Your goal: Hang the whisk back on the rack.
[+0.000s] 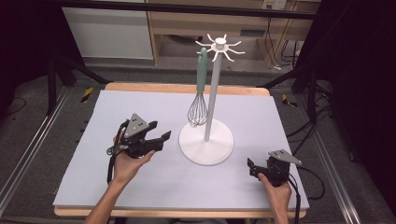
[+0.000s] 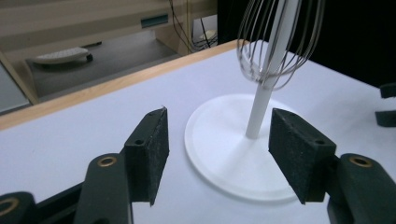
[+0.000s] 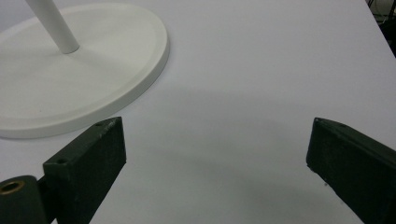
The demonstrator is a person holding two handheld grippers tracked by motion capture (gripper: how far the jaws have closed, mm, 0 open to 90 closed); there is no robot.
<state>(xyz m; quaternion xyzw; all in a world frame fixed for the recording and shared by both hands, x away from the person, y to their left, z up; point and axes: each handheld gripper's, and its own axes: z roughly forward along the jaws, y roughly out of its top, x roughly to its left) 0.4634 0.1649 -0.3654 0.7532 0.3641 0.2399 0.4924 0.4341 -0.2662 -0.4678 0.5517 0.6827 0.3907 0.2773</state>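
Note:
A white stand (image 1: pixel 206 144) with a round base, a thin pole and a ring of hooks on top stands mid-table. A whisk (image 1: pixel 198 111) with a pale green handle hangs from one hook, and its wire head sits just above the base. My left gripper (image 1: pixel 161 130) is open to the left of the base and points at it, with nothing between its jaws. In the left gripper view the base (image 2: pixel 219 154) and the whisk wires (image 2: pixel 248 52) lie ahead of the gripper (image 2: pixel 217 140). My right gripper (image 1: pixel 251 168) rests open at the front right with nothing in it, and in its own view (image 3: pixel 215 140) the base (image 3: pixel 93 70) lies to the left.
A pale lilac mat (image 1: pixel 140 186) covers the wooden table, whose edge shows at the back (image 1: pixel 187 87). Metal rails run along both sides on the floor. Wooden furniture and cables stand behind the table.

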